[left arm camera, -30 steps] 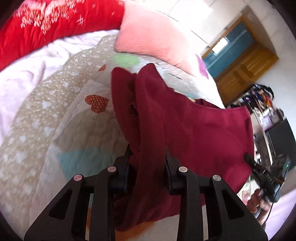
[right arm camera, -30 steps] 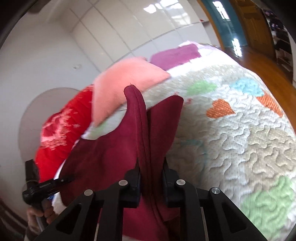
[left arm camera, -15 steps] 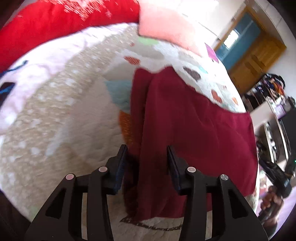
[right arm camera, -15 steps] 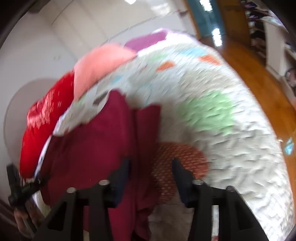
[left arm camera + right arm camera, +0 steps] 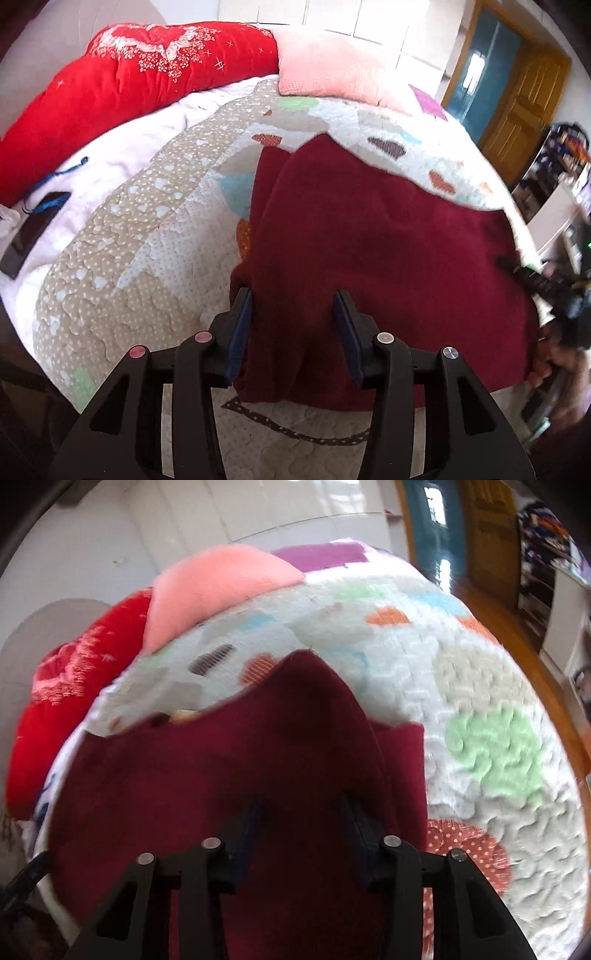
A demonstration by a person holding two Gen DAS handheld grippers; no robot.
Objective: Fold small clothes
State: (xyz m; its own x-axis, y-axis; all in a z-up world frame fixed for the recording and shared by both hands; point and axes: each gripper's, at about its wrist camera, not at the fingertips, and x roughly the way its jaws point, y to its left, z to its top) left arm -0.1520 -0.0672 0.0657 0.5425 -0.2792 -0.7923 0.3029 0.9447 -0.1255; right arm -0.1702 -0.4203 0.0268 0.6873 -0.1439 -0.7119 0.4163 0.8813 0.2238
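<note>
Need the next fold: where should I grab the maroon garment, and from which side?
Probably the doubled near edge of the garment, from the near side of the quilt, one gripper per end. It lies flat, so only edges give a pinch; the left gripper already straddles that corner.

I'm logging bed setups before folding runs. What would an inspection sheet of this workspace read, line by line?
Surface: patchwork quilt with hearts, over a white sheet.
Job's things: maroon garment lying on the quilt, left edge doubled over.
Clutter: dark phone with a blue cord on the sheet.
Grippers: left tongs apart, cloth between, pads not pressing; right tongs closing over the garment, not gripping.
Cables: none seen besides the blue cord.
Surroundings: red duvet, pink pillow, wooden door, wood floor.
</note>
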